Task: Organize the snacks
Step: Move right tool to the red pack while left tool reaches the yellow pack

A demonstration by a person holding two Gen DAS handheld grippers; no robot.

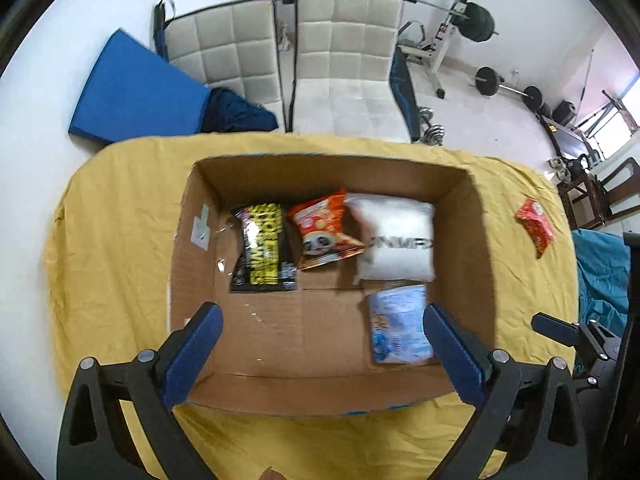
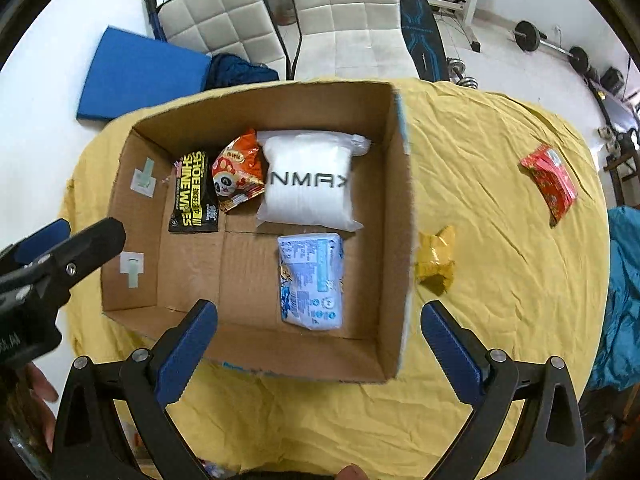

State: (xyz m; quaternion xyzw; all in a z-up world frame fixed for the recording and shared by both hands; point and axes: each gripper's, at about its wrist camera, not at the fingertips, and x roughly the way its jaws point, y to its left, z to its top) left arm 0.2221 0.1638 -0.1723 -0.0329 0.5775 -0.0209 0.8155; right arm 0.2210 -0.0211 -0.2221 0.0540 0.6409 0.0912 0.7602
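An open cardboard box rests on the yellow cloth. Inside lie a black shoe-wipes pack, an orange panda snack, a white pouch and a pale blue packet. A gold snack sits just right of the box; a red packet lies farther right. My left gripper hovers open over the box's near side, empty. My right gripper is open and empty above the near right corner.
The yellow cloth covers the table. Beyond it stand two padded chairs, a blue mat and weight equipment. A teal fabric lies at the table's right edge. The left gripper's body shows at the left of the right wrist view.
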